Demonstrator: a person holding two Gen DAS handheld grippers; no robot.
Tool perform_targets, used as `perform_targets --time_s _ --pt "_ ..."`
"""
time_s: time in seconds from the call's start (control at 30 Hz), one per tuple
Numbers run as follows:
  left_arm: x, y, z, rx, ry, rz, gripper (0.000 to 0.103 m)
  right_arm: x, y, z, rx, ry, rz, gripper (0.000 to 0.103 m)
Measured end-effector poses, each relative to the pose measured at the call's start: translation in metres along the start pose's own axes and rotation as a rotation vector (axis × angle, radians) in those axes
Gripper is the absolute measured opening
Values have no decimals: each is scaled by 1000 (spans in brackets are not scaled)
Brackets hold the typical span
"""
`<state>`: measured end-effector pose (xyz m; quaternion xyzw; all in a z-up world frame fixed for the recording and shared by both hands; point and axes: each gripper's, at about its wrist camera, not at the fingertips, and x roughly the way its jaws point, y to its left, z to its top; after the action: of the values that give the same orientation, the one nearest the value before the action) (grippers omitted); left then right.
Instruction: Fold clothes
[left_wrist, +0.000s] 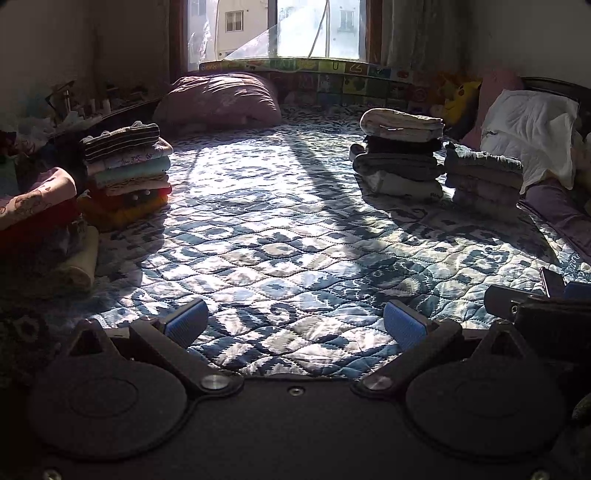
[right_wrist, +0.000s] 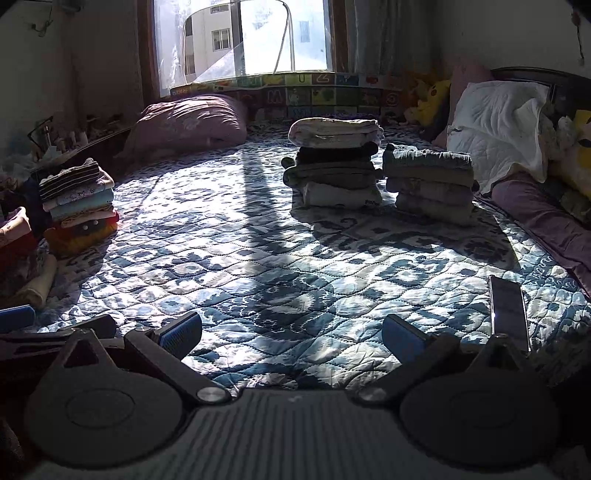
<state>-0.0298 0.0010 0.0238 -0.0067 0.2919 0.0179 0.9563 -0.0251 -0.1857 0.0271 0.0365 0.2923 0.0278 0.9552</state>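
the left gripper (left_wrist: 295, 325) hangs low over the bed (left_wrist: 295, 229), its blue-padded fingers (left_wrist: 186, 321) spread wide with nothing between them, only the patterned quilt below. the right gripper (right_wrist: 291, 332) sits just beside it, jaws also wide and empty, over the same quilt.

ahead and left of both grippers stands a colourful stack (left_wrist: 127, 173) of folded clothes, with a striped piece on top. nearer on the left is a second pile (left_wrist: 37, 221), partly in shadow. ahead and right are two more stacks: a taller one (right_wrist: 334, 162) with a pale folded piece on top, and a grey one (right_wrist: 430, 184) just beside it on its right. no loose garment lies between the fingers of either gripper.

a phone (right_wrist: 509, 314) lies flat on the quilt just right of the right gripper. far ahead, a pink pillow (left_wrist: 221, 99) rests under the window (left_wrist: 273, 27); a white quilt (right_wrist: 498, 125) is bunched at the far right.
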Motion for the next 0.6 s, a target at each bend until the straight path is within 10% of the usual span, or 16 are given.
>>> perform_targets --time_s 0.6 --pt "-1 3 5 -17 -10 -17 102 -2 4 8 -9 -13 -36 103"
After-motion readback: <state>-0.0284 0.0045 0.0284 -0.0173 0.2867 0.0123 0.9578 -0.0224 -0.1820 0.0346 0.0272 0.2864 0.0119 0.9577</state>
